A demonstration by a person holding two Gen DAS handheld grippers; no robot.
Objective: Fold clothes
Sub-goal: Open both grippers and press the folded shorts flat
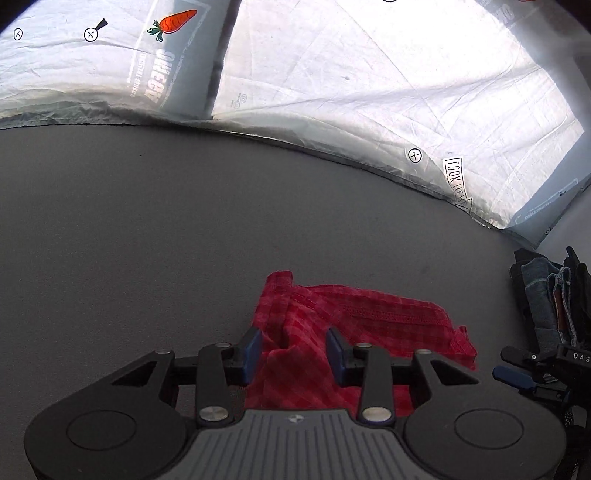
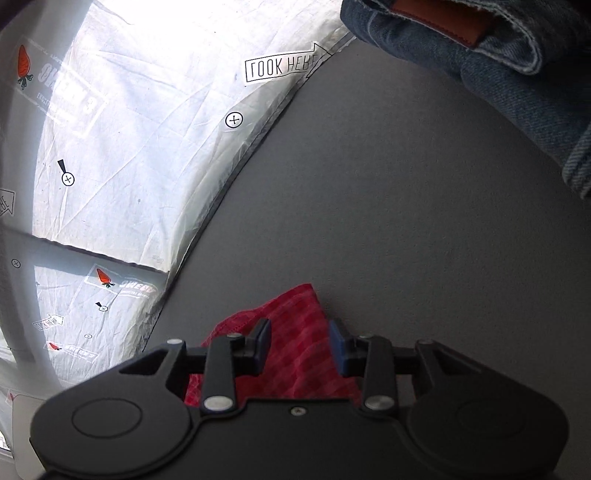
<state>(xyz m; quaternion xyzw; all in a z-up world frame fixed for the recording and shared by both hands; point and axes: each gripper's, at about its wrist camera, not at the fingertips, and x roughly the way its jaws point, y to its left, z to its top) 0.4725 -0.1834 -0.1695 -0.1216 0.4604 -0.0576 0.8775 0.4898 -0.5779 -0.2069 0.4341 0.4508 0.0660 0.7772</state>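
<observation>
- One red checked garment [image 1: 354, 317], crumpled low on the grey surface [image 1: 147, 221], directly under both grippers.
- Long axis running crosswise in the left wrist view, stitched hem toward the right; one corner peaking away in the right wrist view.
- Left gripper [image 1: 293, 354] spread apart, cloth lying between the blue pads [image 1: 251, 350], seemingly released rather than pinched.
- Right gripper [image 2: 301, 347] likewise parted over the fabric, nothing clamped.
- Folded denim [image 2: 517, 74] well apart, at the far right.
- Printed white sheet [image 1: 369, 74] beyond the grey edge, carrot logo [image 1: 173, 22] on it.
</observation>
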